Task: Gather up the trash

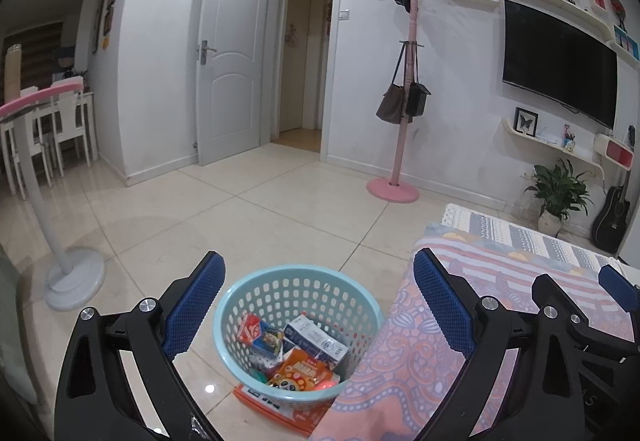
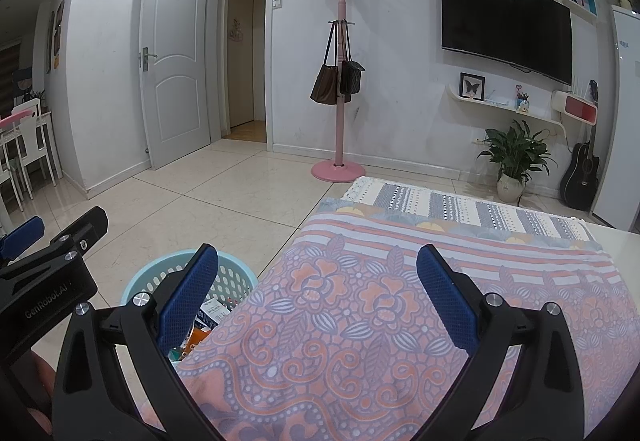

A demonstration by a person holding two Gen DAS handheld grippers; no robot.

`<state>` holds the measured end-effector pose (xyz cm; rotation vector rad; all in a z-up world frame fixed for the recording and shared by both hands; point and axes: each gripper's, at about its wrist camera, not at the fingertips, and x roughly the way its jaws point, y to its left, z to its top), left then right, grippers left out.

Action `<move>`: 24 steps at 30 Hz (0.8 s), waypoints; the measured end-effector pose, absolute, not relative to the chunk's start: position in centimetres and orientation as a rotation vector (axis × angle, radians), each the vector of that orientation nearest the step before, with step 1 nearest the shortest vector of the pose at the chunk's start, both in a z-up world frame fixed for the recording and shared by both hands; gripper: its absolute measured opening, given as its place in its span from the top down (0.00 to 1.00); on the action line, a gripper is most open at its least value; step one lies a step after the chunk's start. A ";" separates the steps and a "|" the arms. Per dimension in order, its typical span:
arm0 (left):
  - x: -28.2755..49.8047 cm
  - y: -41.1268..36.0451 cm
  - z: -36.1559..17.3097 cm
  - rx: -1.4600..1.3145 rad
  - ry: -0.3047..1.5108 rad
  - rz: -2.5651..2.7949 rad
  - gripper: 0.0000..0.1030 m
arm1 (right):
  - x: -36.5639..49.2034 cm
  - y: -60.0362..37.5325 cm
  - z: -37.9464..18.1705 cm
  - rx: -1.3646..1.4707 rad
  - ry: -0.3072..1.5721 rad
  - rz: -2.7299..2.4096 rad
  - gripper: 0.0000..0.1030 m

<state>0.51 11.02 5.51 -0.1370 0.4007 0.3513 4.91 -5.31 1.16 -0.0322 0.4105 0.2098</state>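
A light blue perforated basket (image 1: 256,293) stands on the tile floor beside a table draped in a pink patterned cloth (image 1: 404,357). In it lie a red and blue carton (image 1: 260,333), a white and blue box (image 1: 316,339) and an orange snack packet (image 1: 302,371). My left gripper (image 1: 316,261) is open and empty, above the basket. My right gripper (image 2: 318,255) is open and empty, above the cloth (image 2: 360,321), with the basket (image 2: 160,273) to its left. The right gripper also shows at the right of the left wrist view (image 1: 580,281).
An orange flat box (image 1: 276,405) lies under the basket. A white fan stand (image 1: 72,281) is on the left floor. A pink coat rack (image 1: 394,189) with bags, a plant (image 1: 556,197), a guitar (image 1: 610,217) and a wall TV (image 1: 560,61) stand beyond. White chairs (image 1: 60,133) are far left.
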 end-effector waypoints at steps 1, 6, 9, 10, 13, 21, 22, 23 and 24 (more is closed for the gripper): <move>0.5 11.0 5.5 -0.136 0.401 0.351 0.10 | 4.9 -5.3 1.2 -0.032 0.410 0.210 0.08; 0.5 11.0 5.5 -0.136 0.402 0.352 0.10 | 4.9 -5.3 1.1 -0.031 0.411 0.210 0.08; 0.5 11.0 5.6 -0.136 0.402 0.351 0.10 | 4.9 -5.3 1.2 -0.031 0.410 0.210 0.08; 0.5 11.0 5.5 -0.137 0.402 0.351 0.10 | 4.9 -5.3 1.2 -0.032 0.411 0.210 0.08; 0.4 11.0 5.5 -0.137 0.402 0.351 0.10 | 4.9 -5.3 1.1 -0.031 0.412 0.210 0.08; 0.4 11.3 5.6 -0.170 0.403 0.351 0.08 | 4.9 -5.2 0.9 -0.026 0.415 0.210 0.08; 0.4 11.4 5.6 -0.177 0.403 0.353 0.08 | 4.9 -5.2 0.9 -0.025 0.416 0.210 0.08; 0.4 11.5 5.6 -0.183 0.403 0.353 0.08 | 5.0 -5.3 0.8 -0.024 0.417 0.211 0.08; 0.4 11.6 5.6 -0.190 0.404 0.355 0.08 | 5.0 -5.3 0.9 -0.023 0.417 0.211 0.08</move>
